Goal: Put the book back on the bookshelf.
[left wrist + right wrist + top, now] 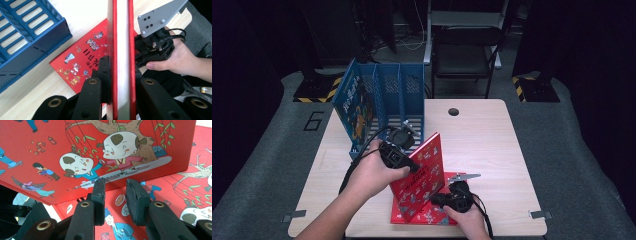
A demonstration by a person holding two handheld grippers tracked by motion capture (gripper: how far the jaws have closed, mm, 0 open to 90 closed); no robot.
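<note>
A wooden table (492, 150) carries a blue file rack (384, 100) with upright dividers at its far left; a blue book (353, 106) leans in the rack's left slot. Near the front edge, 1 red book (422, 216) lies flat, and a 2nd, raised red book (419, 172) stands tilted on its edge above it. The left gripper (119, 72) clamps the raised book's edge between its 2 jaws, pads pressed on both covers. The right gripper (115, 195) sits just before the raised book's lower edge, jaws parted with nothing between them.
</note>
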